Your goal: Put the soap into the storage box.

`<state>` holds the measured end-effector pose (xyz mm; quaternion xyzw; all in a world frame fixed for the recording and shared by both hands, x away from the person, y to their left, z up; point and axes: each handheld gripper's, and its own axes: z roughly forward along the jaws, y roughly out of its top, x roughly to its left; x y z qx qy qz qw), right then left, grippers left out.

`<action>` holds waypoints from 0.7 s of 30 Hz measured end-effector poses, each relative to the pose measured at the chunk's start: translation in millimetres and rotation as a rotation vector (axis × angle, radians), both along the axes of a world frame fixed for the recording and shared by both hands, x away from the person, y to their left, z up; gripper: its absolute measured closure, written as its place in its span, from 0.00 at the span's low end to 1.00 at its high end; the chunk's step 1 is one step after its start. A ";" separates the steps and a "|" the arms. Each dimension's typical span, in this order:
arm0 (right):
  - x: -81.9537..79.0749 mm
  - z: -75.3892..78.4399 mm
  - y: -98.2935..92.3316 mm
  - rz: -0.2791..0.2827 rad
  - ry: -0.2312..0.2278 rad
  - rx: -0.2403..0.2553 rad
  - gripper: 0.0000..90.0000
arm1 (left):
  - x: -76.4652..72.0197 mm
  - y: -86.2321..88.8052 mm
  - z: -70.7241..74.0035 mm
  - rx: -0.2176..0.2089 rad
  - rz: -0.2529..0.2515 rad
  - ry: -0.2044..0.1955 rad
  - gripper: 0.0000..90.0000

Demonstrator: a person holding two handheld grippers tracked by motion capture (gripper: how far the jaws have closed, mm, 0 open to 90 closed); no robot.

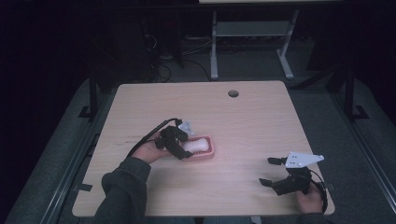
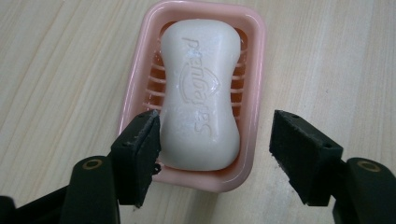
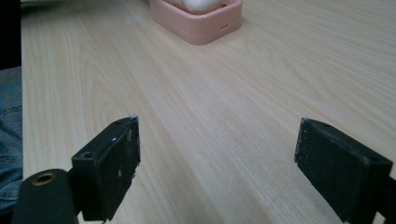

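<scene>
White soap bar (image 2: 200, 95) lies lengthwise in the pink soap dish (image 2: 254, 70), embossed lettering facing up, bar waisted in the middle; dish ribs visible along both sides of the bar. Dish sits flat on the light wood table (image 1: 261, 121), left of centre and toward the person's side in the high view, soap (image 1: 196, 144) visible as a pale lump in the dish (image 1: 208, 154). Left gripper (image 2: 215, 156) is over the near end of the dish, jaws spread and not pinching: one pad (image 2: 142, 149) sits right at the bar's near end, at or just touching its side and overlapping the dish rim, the other pad (image 2: 299, 154) stands well clear of the dish over bare table. Nothing is clamped; the bar rests in the dish on its own. In the high view the left gripper (image 1: 180, 144) covers the dish's left end, held by the left hand (image 1: 149, 150), grey sleeve coming from the bottom edge, black cable looping off toward the table's left side. Right gripper (image 1: 270, 171) is well apart from the dish, near the table's front right corner, held by the right hand (image 1: 309, 200), grey three-cornered plate on top. Its jaws are spread wide with only bare wood between them in the right gripper view (image 3: 217, 158); the dish (image 3: 201, 21) shows far off at the top of that view with the soap's (image 3: 198, 4) lower edge just visible. Round cable hole (image 1: 233, 93) near the table's far edge.
</scene>
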<state>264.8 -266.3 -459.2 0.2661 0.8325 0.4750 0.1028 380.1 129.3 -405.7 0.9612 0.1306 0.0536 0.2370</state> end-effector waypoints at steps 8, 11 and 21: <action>0.5 -0.2 0.4 0.000 0.003 -0.010 0.15 | -7.7 4.9 -0.4 0.009 -0.011 0.001 0.35; 0.5 -0.2 0.4 -0.001 0.003 -0.011 0.15 | -9.4 8.3 -0.4 0.006 -0.006 0.002 0.35; 0.9 -0.7 0.5 -0.003 0.004 -0.012 0.15 | -16.2 14.5 1.9 0.003 0.000 -0.012 0.35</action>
